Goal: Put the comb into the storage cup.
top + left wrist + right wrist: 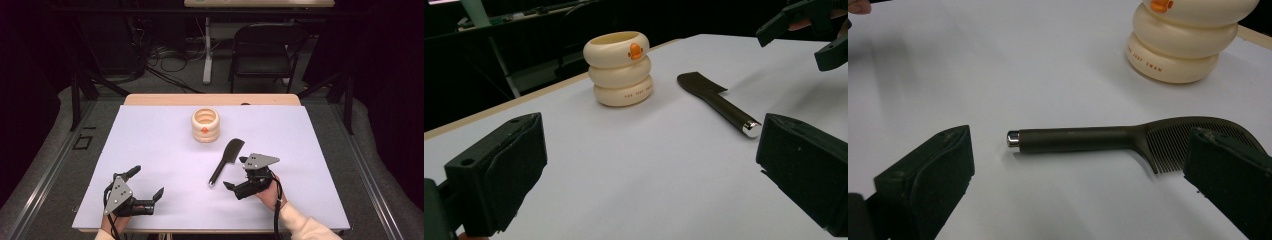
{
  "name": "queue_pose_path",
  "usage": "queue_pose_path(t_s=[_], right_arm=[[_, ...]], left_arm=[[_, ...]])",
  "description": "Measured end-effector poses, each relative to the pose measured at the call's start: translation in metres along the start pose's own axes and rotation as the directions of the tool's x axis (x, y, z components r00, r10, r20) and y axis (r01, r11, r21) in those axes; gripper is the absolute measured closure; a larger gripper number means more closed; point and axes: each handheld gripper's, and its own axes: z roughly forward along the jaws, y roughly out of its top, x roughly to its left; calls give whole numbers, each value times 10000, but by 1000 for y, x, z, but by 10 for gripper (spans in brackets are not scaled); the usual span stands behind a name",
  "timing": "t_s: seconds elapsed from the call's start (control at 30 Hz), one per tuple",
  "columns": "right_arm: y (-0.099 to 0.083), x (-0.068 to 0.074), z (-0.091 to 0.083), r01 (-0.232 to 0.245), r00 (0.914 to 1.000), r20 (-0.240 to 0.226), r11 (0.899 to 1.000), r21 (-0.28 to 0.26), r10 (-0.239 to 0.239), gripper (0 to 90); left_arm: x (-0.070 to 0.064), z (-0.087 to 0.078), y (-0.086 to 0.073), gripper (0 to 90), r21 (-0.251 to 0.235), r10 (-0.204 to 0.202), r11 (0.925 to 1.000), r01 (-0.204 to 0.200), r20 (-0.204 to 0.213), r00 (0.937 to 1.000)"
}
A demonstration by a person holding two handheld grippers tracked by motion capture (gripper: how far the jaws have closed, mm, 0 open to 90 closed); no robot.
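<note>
While the comb (226,161) lies flat on the white table (150,150), just right of the middle of the high view, the right gripper (240,173) sits close beside it at lower right with its jaws spread wide and nothing between them. In the right gripper view the dark handle runs across the centre of the frame, its silver end cap (1012,138) pointing left and the toothed head (1193,137) curving off to the right, partly behind the right-hand jaw.

The step in hand looks like a pickup of the comb by its handle. To do it well, the gripper should drop so that both pads straddle the straight handle somewhere between the cap and the head, not the teeth, which would flex and slip. The jaws now lie along the comb's length, so the hand needs a turn until the pads face the handle's long sides. Because the handle is low and rests on the table, the pads must come down nearly to the surface before closing.

The left gripper (138,190) waits at the lower left of the high view, jaws likewise parted and empty, well apart from the comb. The cream ringed holder (205,125) stands upright in the upper middle, beyond the comb; it is probably hollow enough to take the comb, though its depth cannot be judged.
</note>
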Motion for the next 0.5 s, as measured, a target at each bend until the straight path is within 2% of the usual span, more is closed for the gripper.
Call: queue_pose_path(t_s=[0.5], right_arm=[[5,0,9,-25,9999,-150,9999,139,27,0]], left_arm=[[0,0,0,1,12,27,10000,-27,8,10000]])
